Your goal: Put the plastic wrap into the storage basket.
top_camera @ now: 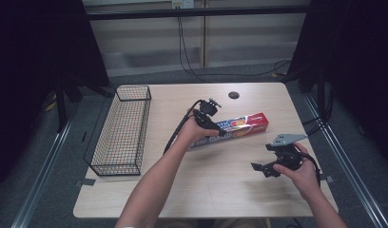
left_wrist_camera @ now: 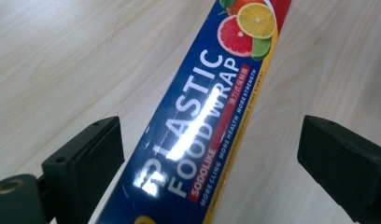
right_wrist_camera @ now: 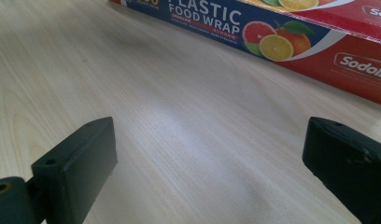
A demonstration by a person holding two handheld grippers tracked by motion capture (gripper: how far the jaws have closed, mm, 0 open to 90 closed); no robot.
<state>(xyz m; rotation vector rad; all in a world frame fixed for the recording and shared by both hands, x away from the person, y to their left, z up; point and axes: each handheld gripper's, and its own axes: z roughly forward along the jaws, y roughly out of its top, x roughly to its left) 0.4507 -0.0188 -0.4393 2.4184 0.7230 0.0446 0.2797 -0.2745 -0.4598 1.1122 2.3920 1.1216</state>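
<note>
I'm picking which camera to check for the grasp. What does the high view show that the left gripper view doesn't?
High view: the whole table with a black wire basket at its left, the right gripper held apart from the plastic wrap box, and the left gripper over the box's left part.

Left gripper view: the box lying between its own open jaws, a gap visible at the right one, and the lettering readable: "PLASTIC FOOD WRAP".

Both: the blue and red box lying on the light wooden tabletop.
</note>
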